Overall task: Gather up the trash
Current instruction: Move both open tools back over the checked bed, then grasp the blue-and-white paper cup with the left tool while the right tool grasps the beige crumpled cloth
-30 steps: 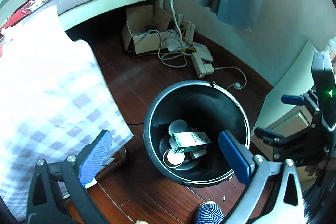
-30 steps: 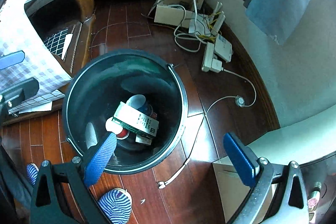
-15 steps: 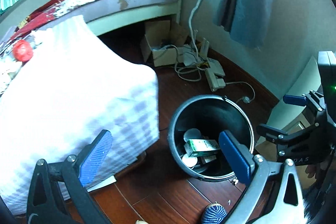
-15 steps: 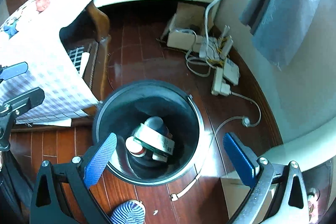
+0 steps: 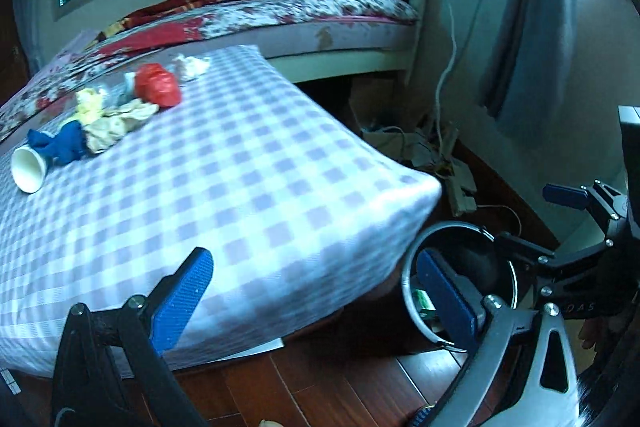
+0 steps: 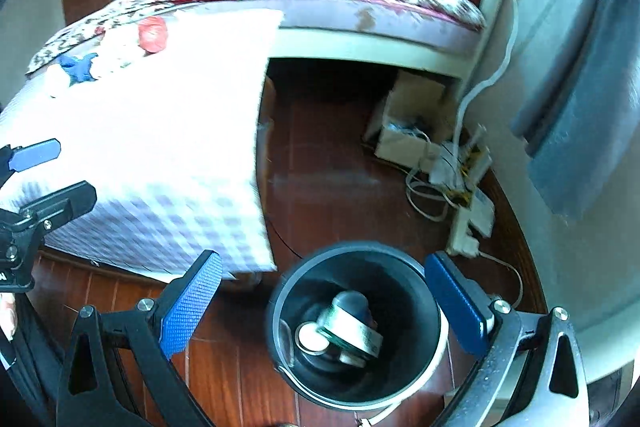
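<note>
Tabletop (image 5: 248,195) front half bare — trash (image 5: 108,115) crowds far corner.

Both tongs, L (image 5: 312,303) & R (image 6: 324,307), wide open, empty.

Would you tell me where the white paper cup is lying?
Left wrist view, far left: the white paper cup lies on its side on the checked tablecloth, beside the blue wad.

Black bin (image 6: 420,355) upright on floor, holding a green-white carton (image 6: 354,333) and cups | worktop trash clustered: red wad (image 5: 157,89), beige crumples (image 5: 118,121), blue scrap (image 5: 60,143), white cup (image 5: 27,171) tipped over
</note>
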The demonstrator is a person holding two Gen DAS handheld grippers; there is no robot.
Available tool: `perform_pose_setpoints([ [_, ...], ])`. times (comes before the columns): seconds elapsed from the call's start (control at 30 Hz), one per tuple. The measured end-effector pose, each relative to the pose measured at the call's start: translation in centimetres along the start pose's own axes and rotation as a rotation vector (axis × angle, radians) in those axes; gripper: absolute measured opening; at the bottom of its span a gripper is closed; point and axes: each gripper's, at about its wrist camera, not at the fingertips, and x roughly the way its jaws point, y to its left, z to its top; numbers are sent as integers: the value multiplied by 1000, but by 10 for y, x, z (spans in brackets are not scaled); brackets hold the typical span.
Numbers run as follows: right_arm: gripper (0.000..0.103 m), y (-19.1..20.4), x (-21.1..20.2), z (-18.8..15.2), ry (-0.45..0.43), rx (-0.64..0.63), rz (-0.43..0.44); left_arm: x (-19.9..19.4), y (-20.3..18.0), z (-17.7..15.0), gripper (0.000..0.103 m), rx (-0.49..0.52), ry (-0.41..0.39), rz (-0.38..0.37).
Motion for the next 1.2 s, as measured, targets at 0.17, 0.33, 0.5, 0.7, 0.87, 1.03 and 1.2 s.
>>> perform_pose_setpoints([
  [0.17,102,38,0,24,-39,-33,54,-12,41,-2,102,-51,-17,56],
  [0.33,102,84,4,51,-83,-60,115,-24,91,-5,102,-112,-30,124],
  [0.5,102,122,16,79,-118,-47,190,-35,148,-15,102,-174,-27,206],
  [0.7,102,189,29,114,-143,-130,258,-42,217,-15,101,-267,-31,289],
  [0.87,102,228,42,145,-143,-175,296,-41,262,-8,99,-314,-45,336],
  [1.03,101,259,68,181,-128,-214,304,-26,306,3,90,-354,-40,335],
  [1.2,88,292,103,211,-85,-227,326,-2,346,20,75,-376,-24,324],
])
